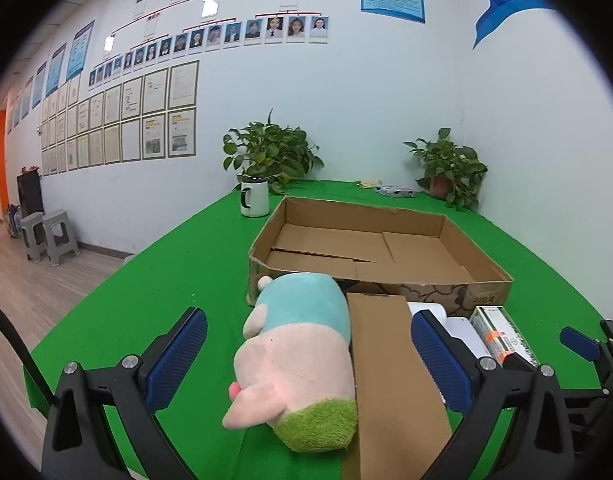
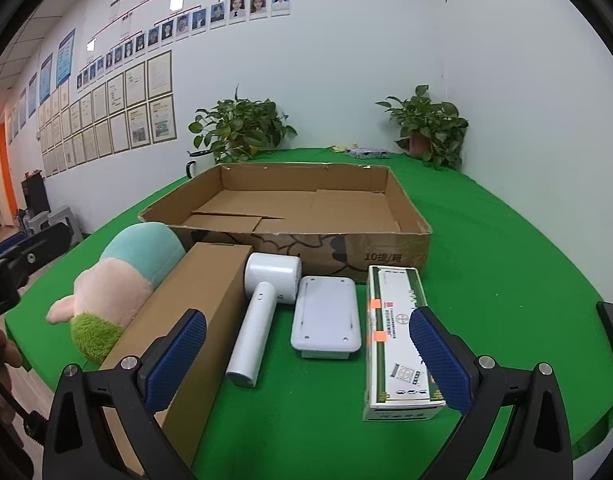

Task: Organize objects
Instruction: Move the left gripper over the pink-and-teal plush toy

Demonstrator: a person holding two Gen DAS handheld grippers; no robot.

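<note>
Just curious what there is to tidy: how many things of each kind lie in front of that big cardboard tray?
Soft toy: 1
Brown carton: 1
White handheld gadget: 1
White flat device: 1
Green and white box: 1
Total: 5

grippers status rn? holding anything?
Left gripper: open, holding nothing; plush toy lies between its fingers.
Right gripper: open, empty.
</note>
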